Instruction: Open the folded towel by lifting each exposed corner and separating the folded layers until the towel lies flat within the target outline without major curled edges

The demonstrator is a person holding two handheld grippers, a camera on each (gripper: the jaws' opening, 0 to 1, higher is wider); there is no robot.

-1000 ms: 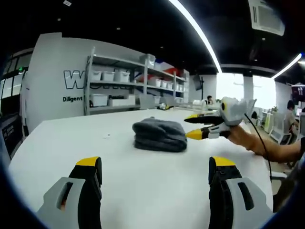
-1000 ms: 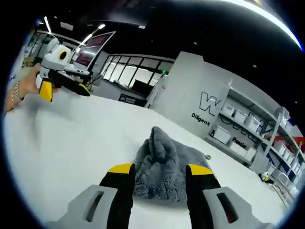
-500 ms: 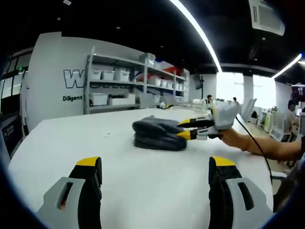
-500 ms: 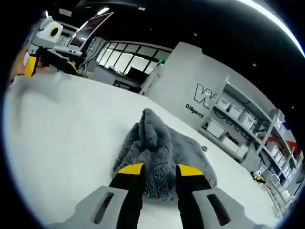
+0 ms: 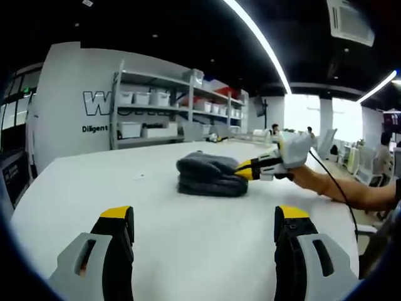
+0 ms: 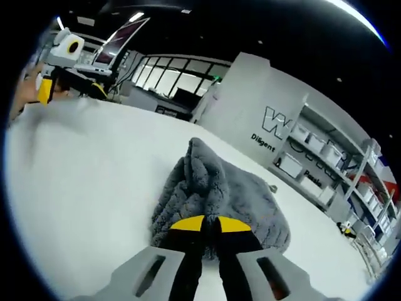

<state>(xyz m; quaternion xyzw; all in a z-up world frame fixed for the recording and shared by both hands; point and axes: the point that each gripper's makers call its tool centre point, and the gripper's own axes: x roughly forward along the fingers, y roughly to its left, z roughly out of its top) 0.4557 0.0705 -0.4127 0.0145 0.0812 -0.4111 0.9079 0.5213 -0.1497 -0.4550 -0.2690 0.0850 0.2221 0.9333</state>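
A folded grey fluffy towel [image 5: 210, 175] lies in a thick bundle on the white table [image 5: 156, 207]. In the right gripper view the towel [image 6: 219, 191] sits just ahead, and my right gripper [image 6: 210, 224] is shut on its near edge, the yellow tips pressed together over a pinch of cloth. Seen from the left gripper view, that right gripper [image 5: 247, 168] reaches in from the right, held by a hand, its tips at the towel's right edge. My left gripper [image 5: 203, 216] stands open over bare table, well short of the towel.
Shelving with white bins [image 5: 156, 116] lines the wall behind the table. Seated people [image 5: 382, 153] are at the far right. The other gripper [image 6: 59, 72] shows at the upper left of the right gripper view. Bare table surrounds the towel.
My right gripper has moved in to the towel's edge and its jaws have gone from wide apart to shut on the cloth. The left gripper has not moved.
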